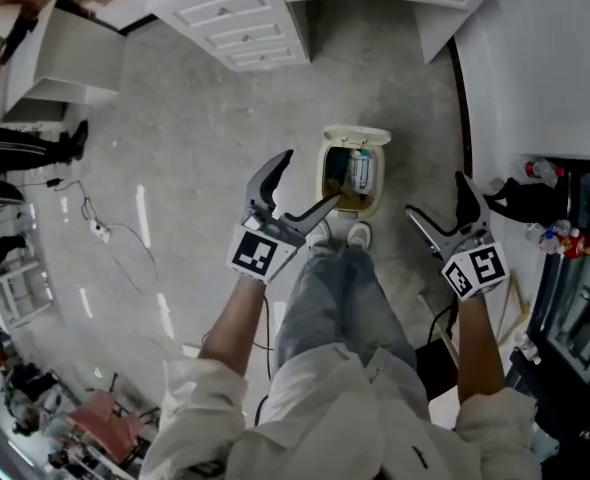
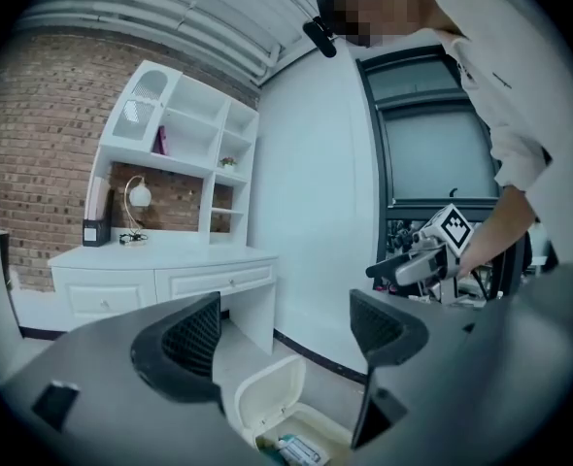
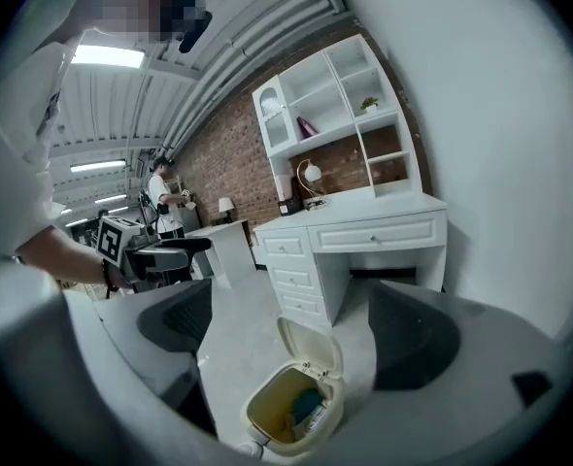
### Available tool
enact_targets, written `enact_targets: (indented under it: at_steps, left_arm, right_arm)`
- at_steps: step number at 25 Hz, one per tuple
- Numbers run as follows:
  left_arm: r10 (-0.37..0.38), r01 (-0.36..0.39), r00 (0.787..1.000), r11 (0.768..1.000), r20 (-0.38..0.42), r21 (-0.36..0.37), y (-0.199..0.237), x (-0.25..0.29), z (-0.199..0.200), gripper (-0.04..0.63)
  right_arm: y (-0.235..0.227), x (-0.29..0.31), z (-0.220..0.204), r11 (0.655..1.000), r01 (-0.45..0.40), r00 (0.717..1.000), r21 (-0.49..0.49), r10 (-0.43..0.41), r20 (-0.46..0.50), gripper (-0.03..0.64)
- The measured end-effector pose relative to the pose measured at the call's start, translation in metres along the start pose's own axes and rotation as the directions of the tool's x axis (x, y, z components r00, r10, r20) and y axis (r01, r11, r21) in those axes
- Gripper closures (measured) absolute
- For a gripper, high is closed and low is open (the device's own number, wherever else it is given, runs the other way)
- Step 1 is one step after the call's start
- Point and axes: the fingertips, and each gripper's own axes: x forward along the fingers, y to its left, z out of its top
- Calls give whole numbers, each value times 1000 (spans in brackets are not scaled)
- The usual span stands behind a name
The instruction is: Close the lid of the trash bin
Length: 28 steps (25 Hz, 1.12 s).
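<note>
A cream trash bin stands on the grey floor just in front of the person's shoes, with rubbish inside. Its lid is swung up and back, standing open on the far side. The same bin and raised lid show low in the right gripper view; the lid also shows in the left gripper view. My left gripper is open, held above the floor just left of the bin. My right gripper is open too, to the bin's right. Neither touches the bin.
A white desk with drawers stands beyond the bin, and a white wall runs along the right. Dark shelving with bottles is at the right edge. Cables lie on the floor at left. The person's legs are close behind the bin.
</note>
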Motion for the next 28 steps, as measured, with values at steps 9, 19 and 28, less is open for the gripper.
enact_targets:
  at_steps: [9,19,28]
  left_arm:
    - [-19,17,995,1000,-101,-19,45,64,-144,186]
    - [-34,33,990,999,-135,-13,84,112,-242,273]
    - [-26,38,986,996,-164,75,98,136,-274,349]
  right_arm:
    - [-56,75,-97,999,31,999,19,-30,-42,131]
    - [-88,159,-176,999,32,997,-24,-33,-67,201]
    - [-93,196,-203,999,27,997,-28,-29,-72,226]
